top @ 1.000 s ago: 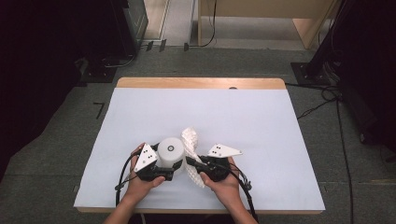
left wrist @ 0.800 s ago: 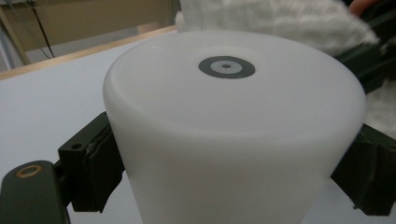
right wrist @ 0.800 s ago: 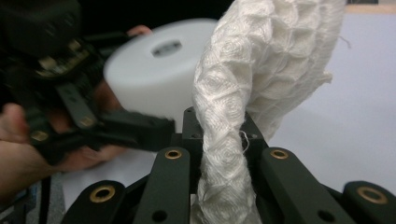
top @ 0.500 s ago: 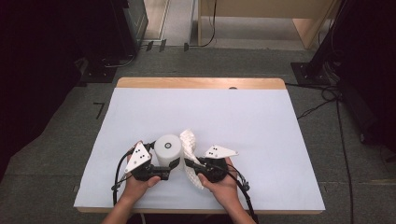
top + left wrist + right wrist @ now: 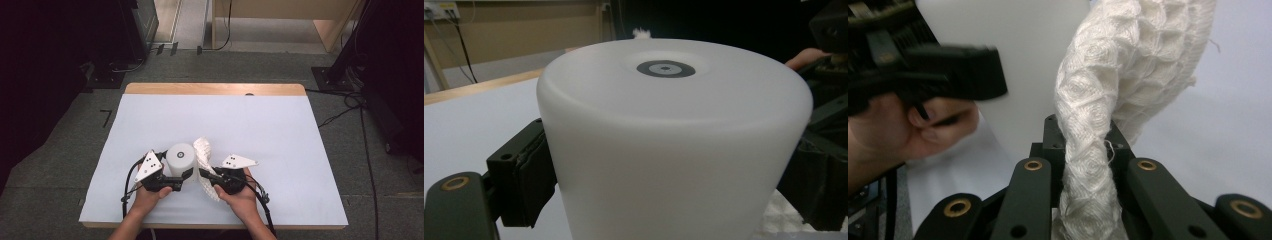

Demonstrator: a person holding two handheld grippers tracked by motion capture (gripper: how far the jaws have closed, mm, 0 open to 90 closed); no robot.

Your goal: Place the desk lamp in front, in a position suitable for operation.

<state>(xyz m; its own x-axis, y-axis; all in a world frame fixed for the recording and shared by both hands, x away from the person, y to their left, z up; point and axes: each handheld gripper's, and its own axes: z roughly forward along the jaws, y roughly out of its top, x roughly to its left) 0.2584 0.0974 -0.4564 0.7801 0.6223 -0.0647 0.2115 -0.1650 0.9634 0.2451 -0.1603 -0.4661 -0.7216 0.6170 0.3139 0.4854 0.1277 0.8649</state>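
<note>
My left gripper [image 5: 186,176] clamps the white cylinder [image 5: 180,159] at the tabletop's [image 5: 280,130] six o'clock edge, while my right gripper [image 5: 206,176] pinches the white cloth [image 5: 204,150].

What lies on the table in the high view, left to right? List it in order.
Left gripper → white cup → white cloth → right gripper, all near the front edge of the table.
</note>
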